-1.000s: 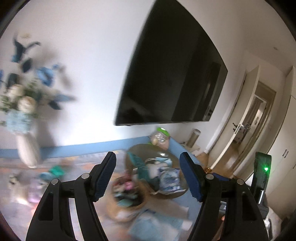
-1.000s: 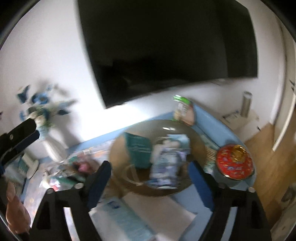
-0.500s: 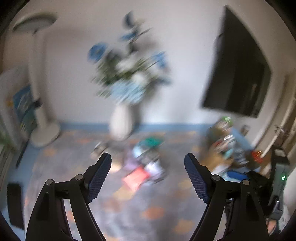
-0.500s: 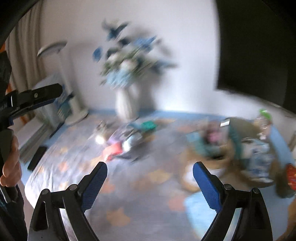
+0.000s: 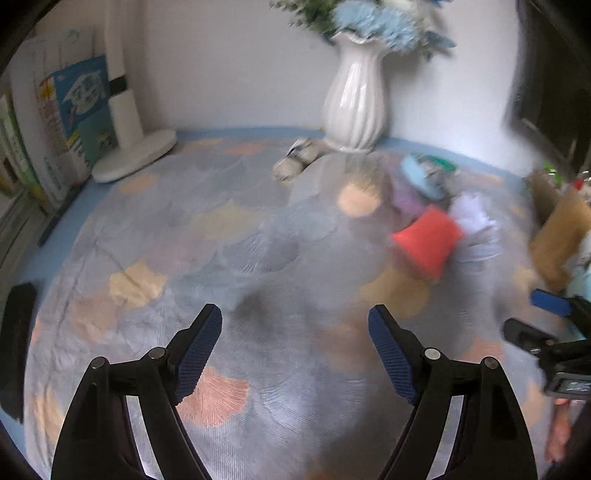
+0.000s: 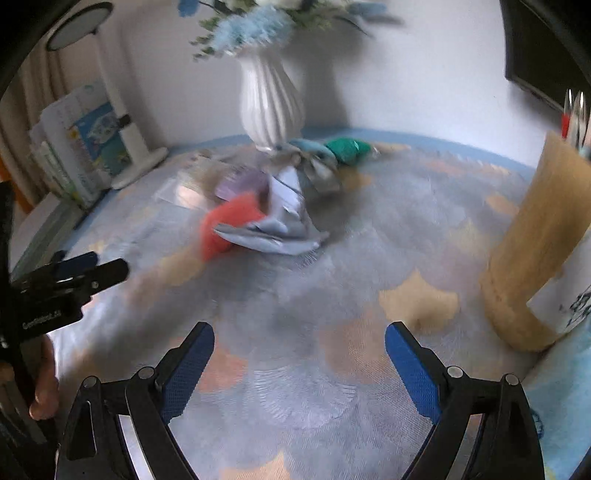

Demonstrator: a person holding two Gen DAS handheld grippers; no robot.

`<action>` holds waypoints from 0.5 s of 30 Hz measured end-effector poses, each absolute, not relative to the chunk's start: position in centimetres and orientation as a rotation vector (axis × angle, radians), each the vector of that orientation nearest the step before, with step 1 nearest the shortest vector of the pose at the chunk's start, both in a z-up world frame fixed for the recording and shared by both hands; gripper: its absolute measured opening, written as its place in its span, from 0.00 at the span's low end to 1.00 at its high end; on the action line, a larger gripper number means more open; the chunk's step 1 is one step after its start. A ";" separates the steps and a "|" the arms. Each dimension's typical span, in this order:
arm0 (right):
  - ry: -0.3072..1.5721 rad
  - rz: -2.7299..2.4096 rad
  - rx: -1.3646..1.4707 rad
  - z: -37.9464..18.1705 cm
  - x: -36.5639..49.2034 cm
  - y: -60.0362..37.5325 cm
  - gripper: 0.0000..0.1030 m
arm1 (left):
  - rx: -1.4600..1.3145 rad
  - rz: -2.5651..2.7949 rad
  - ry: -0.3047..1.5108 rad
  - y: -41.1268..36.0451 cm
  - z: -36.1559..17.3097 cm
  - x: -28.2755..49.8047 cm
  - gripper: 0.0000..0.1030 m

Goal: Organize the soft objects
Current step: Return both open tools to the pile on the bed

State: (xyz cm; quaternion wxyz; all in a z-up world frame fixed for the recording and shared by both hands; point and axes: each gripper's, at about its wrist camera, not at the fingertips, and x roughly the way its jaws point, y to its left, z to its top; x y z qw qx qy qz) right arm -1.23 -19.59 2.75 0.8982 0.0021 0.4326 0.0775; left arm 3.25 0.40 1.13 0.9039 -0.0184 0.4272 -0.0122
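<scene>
Far to the left of the left hand-held gripper a stack of books leans against the wall beside a white lamp base; that gripper's jaws have just been opening and stand wide apart over the patterned cloth on the tabletop, nothing between them; ahead of it and toward the right stands a white fluted vase holding blue and white flowers; a small grey soft item lies just in front of the vase; further right, ahead of the right finger, lies the blurred pile of soft objects, a red piece nearest, white, lilac and teal ones behind; the right hand-held gripper, jaws likewise just opened wide and empty, faces the same pile from the other side, well short of it; to its right stands a tan basket, with a printed packet at its near side; what else it holds cannot be made out.
</scene>
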 end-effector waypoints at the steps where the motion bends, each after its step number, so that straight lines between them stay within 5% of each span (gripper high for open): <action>1: 0.907 0.148 -0.001 2.7 -1.0 -19.6 0.90 | -0.041 -0.020 0.901 0.6 0.8 3.6 0.79; 6: 0.924 0.129 -0.005 2.5 -0.9 -19.7 0.98 | -0.041 -0.045 0.885 0.4 1.1 3.2 0.90; 15: 0.950 0.100 -0.061 2.1 -0.7 -19.0 1.00 | -0.087 -0.058 0.889 0.9 0.8 3.3 0.93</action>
